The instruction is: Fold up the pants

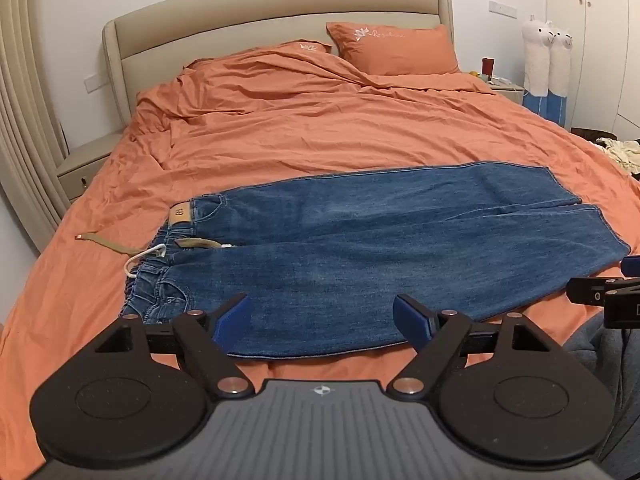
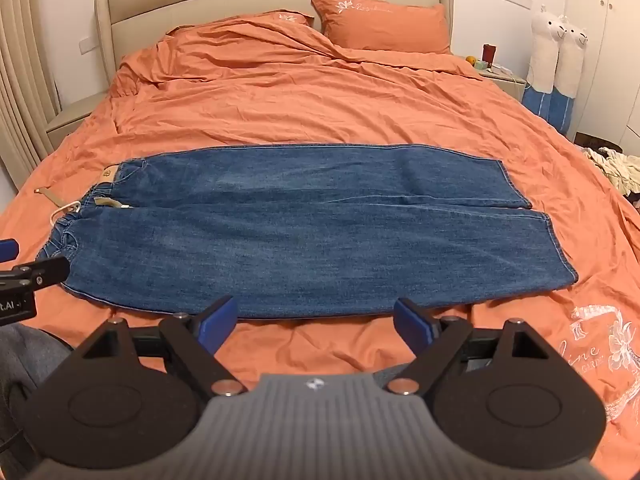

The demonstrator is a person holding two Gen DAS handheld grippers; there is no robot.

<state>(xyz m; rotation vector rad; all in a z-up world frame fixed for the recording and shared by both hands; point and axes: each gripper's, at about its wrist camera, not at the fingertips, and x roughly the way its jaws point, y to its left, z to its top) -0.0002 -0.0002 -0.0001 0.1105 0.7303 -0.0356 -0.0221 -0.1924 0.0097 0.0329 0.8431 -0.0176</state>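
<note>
Blue denim pants (image 1: 360, 252) (image 2: 300, 224) lie flat across the orange bed, waistband to the left, leg hems to the right, both legs side by side. A tan belt strap (image 1: 108, 242) and a white cord trail from the waistband. My left gripper (image 1: 322, 322) hovers open above the near edge of the pants, closer to the waist half, with nothing between its blue pads. My right gripper (image 2: 312, 322) is open just in front of the near leg edge, over bare sheet. Each gripper shows at the edge of the other's view.
The orange duvet (image 2: 320, 92) is wrinkled, with two orange pillows (image 1: 392, 48) at the beige headboard. A nightstand (image 1: 86, 164) stands left of the bed. Right of it are another nightstand with small items, plush alpaca toys (image 2: 560, 52) and a clothes pile (image 2: 612, 168). Grey clothing of a person shows at the near edge.
</note>
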